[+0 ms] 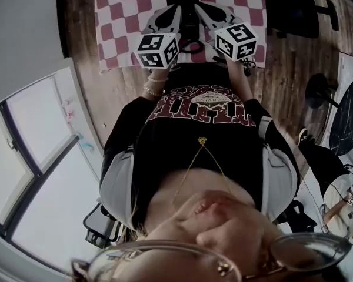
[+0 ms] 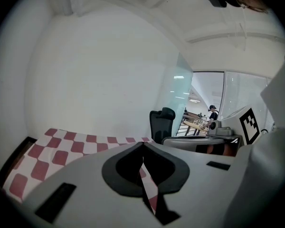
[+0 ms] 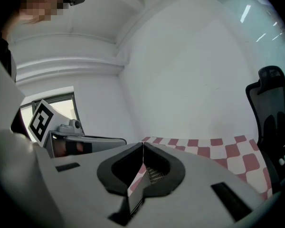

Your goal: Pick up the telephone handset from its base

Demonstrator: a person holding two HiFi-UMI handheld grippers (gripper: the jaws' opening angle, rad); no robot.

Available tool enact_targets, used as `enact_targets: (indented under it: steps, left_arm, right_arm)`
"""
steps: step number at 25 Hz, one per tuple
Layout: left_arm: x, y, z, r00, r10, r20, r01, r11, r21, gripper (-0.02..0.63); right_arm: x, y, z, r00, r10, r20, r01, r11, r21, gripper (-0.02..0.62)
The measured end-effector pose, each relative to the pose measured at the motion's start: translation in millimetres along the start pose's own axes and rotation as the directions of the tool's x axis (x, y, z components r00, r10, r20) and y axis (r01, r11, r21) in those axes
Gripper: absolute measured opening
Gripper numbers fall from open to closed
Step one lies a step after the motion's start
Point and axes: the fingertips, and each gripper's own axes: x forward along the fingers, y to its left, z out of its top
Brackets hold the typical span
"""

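In the head view both grippers reach over a red-and-white checked cloth (image 1: pixel 129 10). Between them lies a dark object (image 1: pixel 189 17) with a coiled cord (image 1: pixel 192 46); it looks like the telephone, though most of it is hidden. My left gripper (image 1: pixel 177 9) is just left of it and my right gripper (image 1: pixel 201 7) just right. In the left gripper view the left gripper (image 2: pixel 142 144) has its jaws meeting, with nothing between them. In the right gripper view the right gripper (image 3: pixel 142 144) is also shut and empty, and a small meshed surface (image 3: pixel 154 175) shows behind its jaws.
The cloth covers a wooden table (image 1: pixel 82 46). A black office chair (image 2: pixel 161 122) stands beyond the table, seen also as the chair (image 3: pixel 270 108) at the right gripper view's right. A white wall (image 2: pixel 99 80) is behind. People sit at distant desks (image 2: pixel 199 122).
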Motion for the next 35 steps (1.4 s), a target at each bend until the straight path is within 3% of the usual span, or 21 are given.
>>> enact_targets:
  steps: [21, 26, 35]
  left_arm:
    - [15.3, -2.6, -34.3, 0.991, 0.124, -0.052, -0.126, 0.991, -0.037, 0.009]
    - [20.3, 4.3, -42.7, 0.992, 0.093, -0.086, -0.096, 0.995, -0.034, 0.009]
    - [32.2, 11.5, -44.8, 0.991, -0.025, -0.133, 0.023, 1.000, -0.014, 0.009]
  right_arm:
    - [-7.4, -21.6, -35.7, 0.990, 0.108, -0.087, -0.107, 0.994, 0.015, 0.020]
    - [-5.5, -26.6, -45.2, 0.993, 0.070, -0.094, -0.066, 0.997, 0.039, 0.020]
    - [6.9, -28.3, -48.3, 0.995, -0.028, -0.099, 0.035, 0.997, 0.067, 0.020]
